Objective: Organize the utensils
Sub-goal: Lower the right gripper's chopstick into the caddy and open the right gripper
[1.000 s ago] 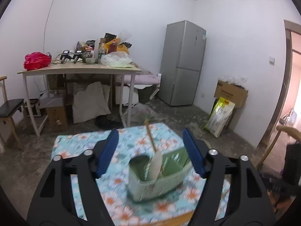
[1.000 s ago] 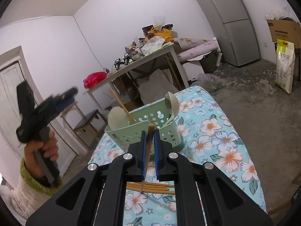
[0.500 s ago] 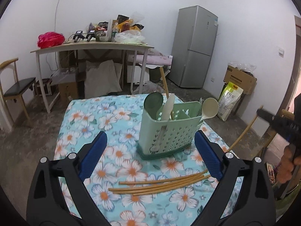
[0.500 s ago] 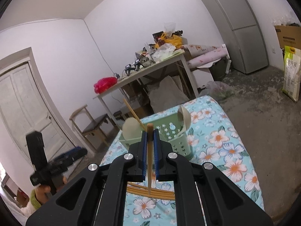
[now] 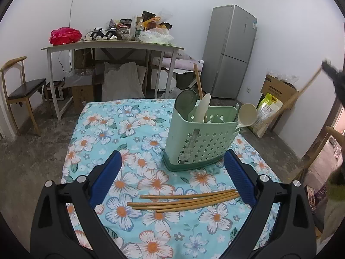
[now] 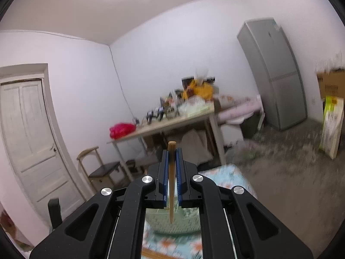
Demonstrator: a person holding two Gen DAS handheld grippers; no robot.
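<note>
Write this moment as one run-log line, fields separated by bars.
right gripper: shut on chopstick, raised | left gripper: open, empty | chopsticks: loose on tablecloth | holder: upright with spoons

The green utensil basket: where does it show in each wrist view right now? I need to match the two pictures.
Left wrist view: the green utensil basket stands right of centre on the floral cloth, beyond the loose chopsticks, spoons sticking up from it.
Right wrist view: only a blurred patch of it shows low at centre, between the black gripper arms, behind the held chopstick.
Shared landmark: the grey fridge, upper right in both.
</note>
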